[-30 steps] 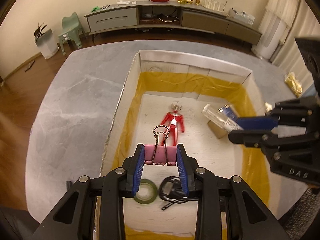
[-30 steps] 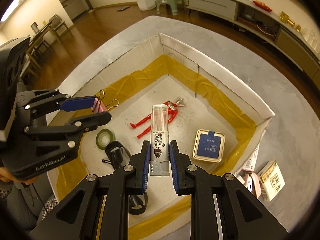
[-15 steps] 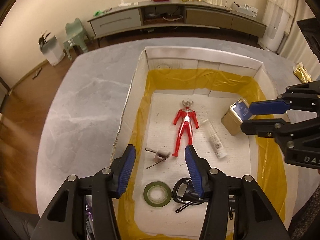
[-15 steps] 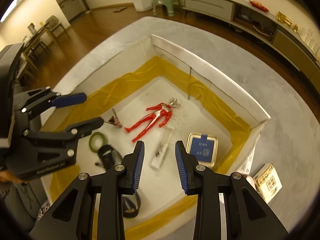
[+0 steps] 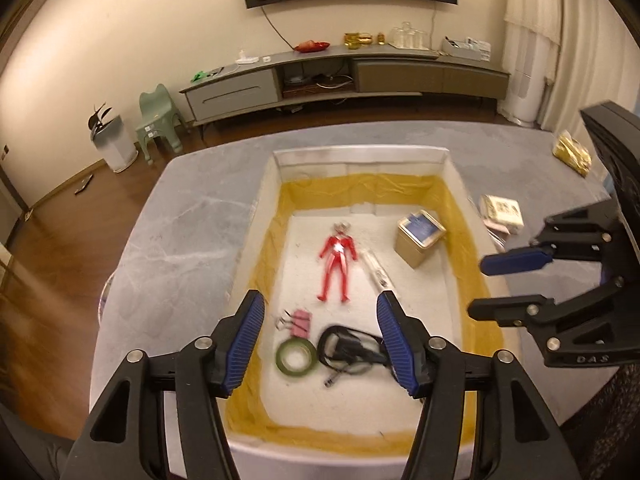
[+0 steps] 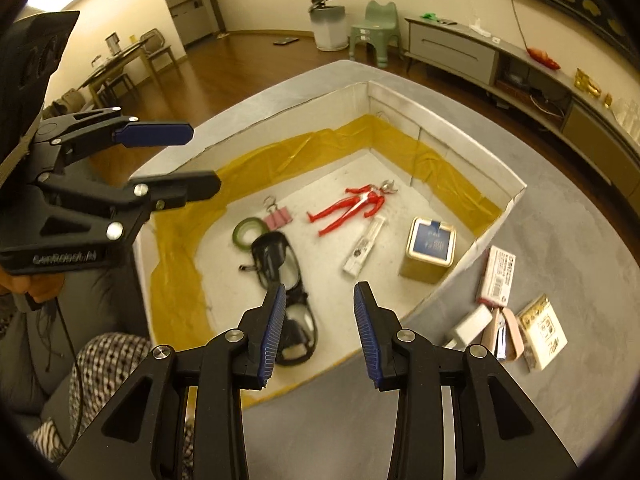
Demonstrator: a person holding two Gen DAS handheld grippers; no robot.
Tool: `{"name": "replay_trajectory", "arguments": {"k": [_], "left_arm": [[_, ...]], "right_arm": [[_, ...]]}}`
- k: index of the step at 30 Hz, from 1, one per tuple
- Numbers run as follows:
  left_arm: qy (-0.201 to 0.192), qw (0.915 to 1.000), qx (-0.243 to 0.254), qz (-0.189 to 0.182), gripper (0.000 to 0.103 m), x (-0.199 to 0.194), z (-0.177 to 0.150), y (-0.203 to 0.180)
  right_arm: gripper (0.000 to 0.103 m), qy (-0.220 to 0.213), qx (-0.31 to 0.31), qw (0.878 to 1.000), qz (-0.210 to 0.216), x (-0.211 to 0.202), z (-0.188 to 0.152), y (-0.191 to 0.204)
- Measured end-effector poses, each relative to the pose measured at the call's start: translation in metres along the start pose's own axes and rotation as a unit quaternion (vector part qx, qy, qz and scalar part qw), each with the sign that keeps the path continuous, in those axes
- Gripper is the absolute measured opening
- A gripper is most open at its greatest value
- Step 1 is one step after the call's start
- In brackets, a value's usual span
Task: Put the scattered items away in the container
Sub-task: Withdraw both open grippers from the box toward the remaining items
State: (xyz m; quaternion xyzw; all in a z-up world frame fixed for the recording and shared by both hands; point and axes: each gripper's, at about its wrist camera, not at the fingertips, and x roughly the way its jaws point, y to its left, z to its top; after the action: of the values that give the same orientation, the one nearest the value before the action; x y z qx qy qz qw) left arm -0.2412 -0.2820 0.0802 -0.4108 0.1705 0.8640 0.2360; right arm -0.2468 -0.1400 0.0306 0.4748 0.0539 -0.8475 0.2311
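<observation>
Cream walls, wood floor [image 5: 48, 248], long low TV cabinet [image 5: 344, 76], green kids' chair [image 5: 158, 120], bin [image 5: 114, 146].

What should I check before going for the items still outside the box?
1. Left tongs empty and open: ok.
2. Right tongs empty and open: ok.
3. Pink binder clip and clear tube lying inside the box: ok.
4. Items remain on the table right of the box, including a white labelled pack and a gold-edged packet: not ok, still to tidy.
5. Free floor space in the box for more: ok.
6. How the pink item there can be gripped: cannot tell.
</observation>
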Motion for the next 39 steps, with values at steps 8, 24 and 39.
{"name": "replay_trajectory", "arguments": {"k": [8,24,39], "left_arm": [[0.025,0.9981,0.055,0.012,0.06,-0.014,-0.026,-0.037],[-0.009,0.9961,0.085,0.023,0.063,-0.059,-0.034,-0.081],[-0.014,0.998,0.06,0.014,0.064,-0.081,-0.06,-0.115]], "right_arm": [[0.038,0.0,-0.027,1.0,-0.016,-0.017,-0.01,0.012],[0.038,-0.039,0.012,0.998,0.054,-0.058,-0.046,0.007],[0.038,-0.062,-0.001,0.995,0.082,-0.084,-0.081,0.004]]}}
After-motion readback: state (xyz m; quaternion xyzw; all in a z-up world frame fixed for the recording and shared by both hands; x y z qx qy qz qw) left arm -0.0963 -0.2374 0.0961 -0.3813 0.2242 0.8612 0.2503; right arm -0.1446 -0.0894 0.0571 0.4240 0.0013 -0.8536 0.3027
